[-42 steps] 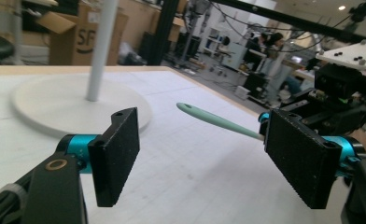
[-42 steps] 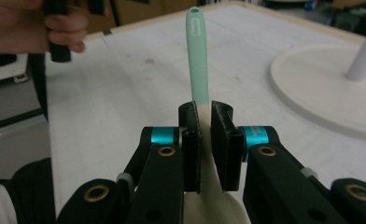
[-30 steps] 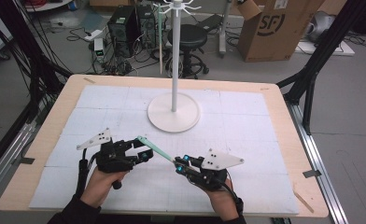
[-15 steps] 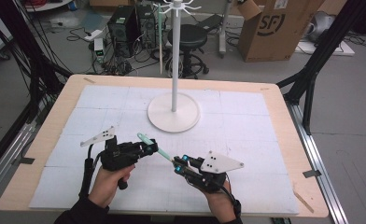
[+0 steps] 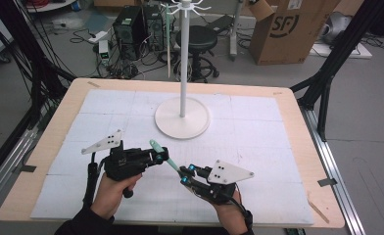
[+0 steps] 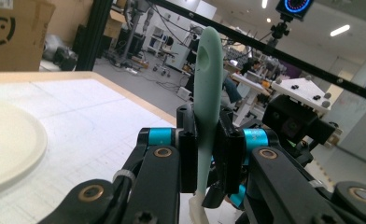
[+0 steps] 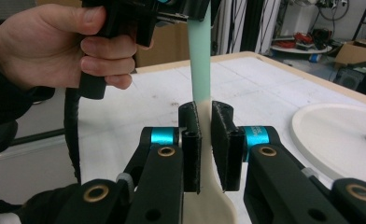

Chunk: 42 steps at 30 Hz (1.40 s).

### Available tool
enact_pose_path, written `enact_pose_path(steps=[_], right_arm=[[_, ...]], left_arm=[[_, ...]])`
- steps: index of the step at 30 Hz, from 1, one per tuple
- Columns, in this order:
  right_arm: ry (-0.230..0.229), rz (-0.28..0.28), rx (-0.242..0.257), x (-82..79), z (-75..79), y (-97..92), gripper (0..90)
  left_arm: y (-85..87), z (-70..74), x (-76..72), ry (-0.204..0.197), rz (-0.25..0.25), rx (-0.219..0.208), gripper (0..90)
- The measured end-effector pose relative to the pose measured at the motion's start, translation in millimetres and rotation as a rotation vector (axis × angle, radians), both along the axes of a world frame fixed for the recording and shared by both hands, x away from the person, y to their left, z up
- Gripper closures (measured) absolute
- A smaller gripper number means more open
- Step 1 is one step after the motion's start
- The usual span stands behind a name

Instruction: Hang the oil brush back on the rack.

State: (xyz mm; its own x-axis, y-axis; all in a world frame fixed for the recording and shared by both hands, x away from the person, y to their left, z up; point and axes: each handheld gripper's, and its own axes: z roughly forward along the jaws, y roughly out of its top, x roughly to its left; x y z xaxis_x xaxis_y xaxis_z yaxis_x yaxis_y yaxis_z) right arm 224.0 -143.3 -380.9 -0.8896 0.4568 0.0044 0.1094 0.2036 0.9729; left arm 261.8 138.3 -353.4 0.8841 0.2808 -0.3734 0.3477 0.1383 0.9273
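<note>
A utensil with a mint-green handle (image 5: 161, 153) and a cream head is held between both grippers above the table's front middle. My left gripper (image 5: 163, 155) is shut on the green handle (image 6: 208, 84); its jaws have just been closing with the handle between them. The handle's end has a hole and sticks up past the left gripper (image 6: 205, 127). My right gripper (image 5: 185, 175) is shut on the cream neck (image 7: 208, 140), just below where the green (image 7: 200, 56) begins. In the right gripper view, the right gripper (image 7: 205, 119) faces the left gripper (image 7: 172, 9) and the hand (image 7: 55, 42) holding it.
A white stand with a round base (image 5: 182, 118) and a tall pole (image 5: 183, 58) with hooks on top rises at the table's middle back. A white mat (image 5: 258, 142) covers the wooden table (image 5: 298, 112). Beyond it stand a cardboard box (image 5: 288, 29), a stool and computers.
The left gripper's jaws have closed onto the green handle, and the left hand has risen a little with it. The right gripper has stayed put, shut on the utensil.
</note>
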Motion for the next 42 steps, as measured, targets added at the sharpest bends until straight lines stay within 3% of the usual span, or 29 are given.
enact_pose_path(steps=[5, 8, 11, 14, 18, 20, 24, 27, 29, 31, 33, 34, 37, 42], right_arm=[[0.013, 0.036, 0.017, -0.5, 7.3, -1.9, 82.8], [0.026, 0.058, 0.014, -0.2, 10.5, -1.1, 80.8], [0.036, 0.094, 0.027, 2.4, 13.7, -0.6, 63.9], [0.052, 0.172, 0.049, 7.3, 16.3, -0.4, 57.9], [0.107, 0.303, 0.049, 14.1, 16.3, 1.7, 56.5], [0.133, 0.358, 0.053, 15.1, 14.8, 2.4, 58.0], [0.152, 0.442, 0.051, 14.8, 9.2, 3.7, 68.5], [0.154, 0.446, 0.056, 13.2, 4.7, 3.7, 83.3], [0.145, 0.437, 0.071, 11.6, 3.3, 3.4, 84.3], [0.137, 0.412, 0.099, 11.5, 3.5, 3.3, 84.7], [0.126, 0.379, 0.139, 11.9, 4.7, 3.1, 84.8], [0.12, 0.353, 0.159, 12.4, 5.5, 3.0, 84.8], [0.11, 0.312, 0.221, 14.7, 6.2, 2.9, 84.7], [0.106, 0.287, 0.235, 17.4, 4.9, 4.1, 84.7]], left_arm=[[-4.1, 16.1, -3.8, -0.1, -0.053, 0.067, 83.0], [-5.4, 23.6, -3.6, -0.133, -0.086, 0.097, 83.2], [-7.0, 30.5, -3.7, -0.165, -0.146, 0.115, 83.3], [-8.6, 35.2, -4.0, -0.187, -0.206, 0.132, 83.2], [-9.2, 39.4, -4.9, -0.208, -0.29, 0.155, 83.2], [-8.3, 40.5, -5.6, -0.219, -0.318, 0.165, 83.2], [-6.0, 41.6, -6.3, -0.222, -0.365, 0.143, 83.1], [-4.8, 42.3, -6.4, -0.224, -0.373, 0.13, 83.1], [-5.0, 42.4, -6.5, -0.221, -0.357, 0.116, 82.9], [-5.8, 42.0, -7.0, -0.217, -0.292, 0.081, 80.2], [-8.6, 40.0, -6.2, -0.203, -0.226, 0.051, 57.3], [-9.6, 38.1, -5.8, -0.212, -0.209, 0.035, 53.8], [-13.9, 33.7, -3.2, -0.209, -0.191, 0.02, 56.6], [-18.6, 32.7, 0.1, -0.217, -0.2, 0.01, 67.4]])
